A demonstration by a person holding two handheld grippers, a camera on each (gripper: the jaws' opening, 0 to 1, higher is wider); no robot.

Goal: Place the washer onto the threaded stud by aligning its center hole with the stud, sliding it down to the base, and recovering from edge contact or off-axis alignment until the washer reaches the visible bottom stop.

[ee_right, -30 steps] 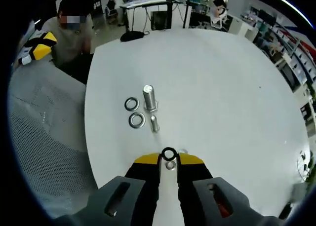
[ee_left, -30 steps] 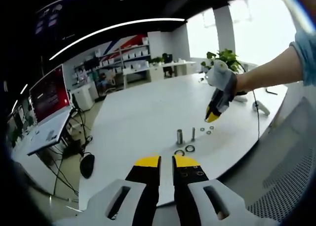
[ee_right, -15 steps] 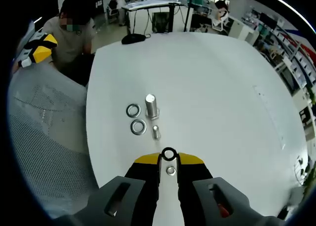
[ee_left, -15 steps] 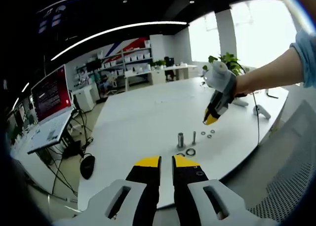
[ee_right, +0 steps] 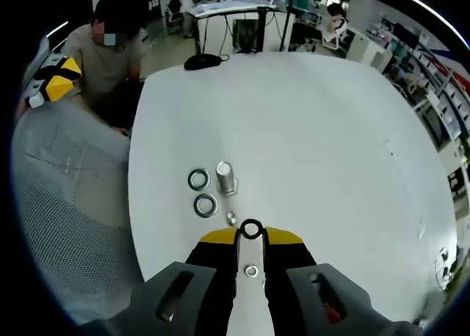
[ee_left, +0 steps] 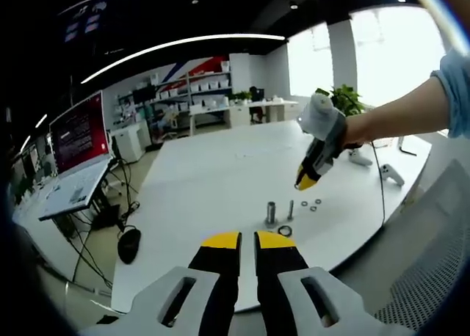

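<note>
While the right hand-held gripper [ee_right: 251,237] stays clamped on the washer [ee_right: 251,229], it has advanced over the thin stud [ee_right: 230,218]; lowering follows. Left hand-held gripper [ee_left: 247,240]: jaws together.

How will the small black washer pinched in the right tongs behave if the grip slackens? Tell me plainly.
The washer is a thin, stiff ring held on edge at the tips of the right tongs, so it would probably slip out easily. Being round, it could roll across the smooth white table. It looks light.
</note>
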